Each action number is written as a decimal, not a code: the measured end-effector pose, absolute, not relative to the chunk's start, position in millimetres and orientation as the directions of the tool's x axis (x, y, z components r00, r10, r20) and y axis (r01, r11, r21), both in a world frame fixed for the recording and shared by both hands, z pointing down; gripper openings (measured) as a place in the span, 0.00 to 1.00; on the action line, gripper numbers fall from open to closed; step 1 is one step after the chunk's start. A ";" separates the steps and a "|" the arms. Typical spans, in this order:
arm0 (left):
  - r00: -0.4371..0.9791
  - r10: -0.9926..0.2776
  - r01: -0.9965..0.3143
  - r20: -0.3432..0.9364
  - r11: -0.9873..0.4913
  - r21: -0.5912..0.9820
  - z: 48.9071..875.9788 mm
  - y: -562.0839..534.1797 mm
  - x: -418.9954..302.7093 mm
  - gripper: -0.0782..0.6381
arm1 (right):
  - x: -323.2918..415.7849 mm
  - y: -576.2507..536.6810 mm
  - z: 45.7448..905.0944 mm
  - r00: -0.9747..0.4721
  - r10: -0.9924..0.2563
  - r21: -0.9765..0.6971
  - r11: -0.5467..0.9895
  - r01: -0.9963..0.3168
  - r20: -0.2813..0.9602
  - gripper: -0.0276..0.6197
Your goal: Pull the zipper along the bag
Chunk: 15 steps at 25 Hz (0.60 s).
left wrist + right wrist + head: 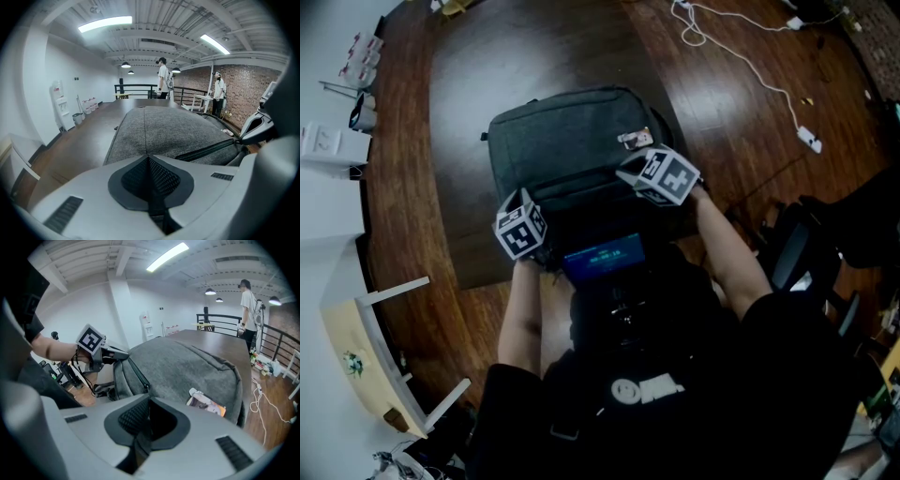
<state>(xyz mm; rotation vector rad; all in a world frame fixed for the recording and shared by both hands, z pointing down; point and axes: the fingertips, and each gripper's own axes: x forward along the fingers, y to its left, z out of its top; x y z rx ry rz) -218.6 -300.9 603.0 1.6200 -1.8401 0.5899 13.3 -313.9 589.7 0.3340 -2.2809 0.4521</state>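
Observation:
A grey backpack lies flat on a dark wooden table. Its zipper track runs along the near side, partly open. My left gripper is shut on a dark fold of the bag's near edge; its marker cube sits at the bag's near left corner. My right gripper is shut, with a dark strip between its pads right at the zipper slider, so it holds the zipper pull. Its marker cube is at the bag's right side.
A small colourful tag lies on the bag near the right gripper. A white cable with a charger trails over the floor at the right. A white chair stands left, a dark office chair right. People stand by a far railing.

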 end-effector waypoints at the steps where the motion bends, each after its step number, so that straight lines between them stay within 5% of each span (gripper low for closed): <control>1: -0.066 -0.715 -0.986 0.696 0.152 0.063 602.9 -300.9 -218.8 0.11 | 12.6 -313.5 590.0 -0.668 -0.098 -0.215 0.904 -0.370 0.738 0.06; 15: -0.095 -0.731 -0.984 0.676 0.173 0.048 598.8 -304.7 -221.3 0.11 | 64.4 -334.2 587.9 -0.666 -0.236 -0.202 0.836 -0.511 0.708 0.05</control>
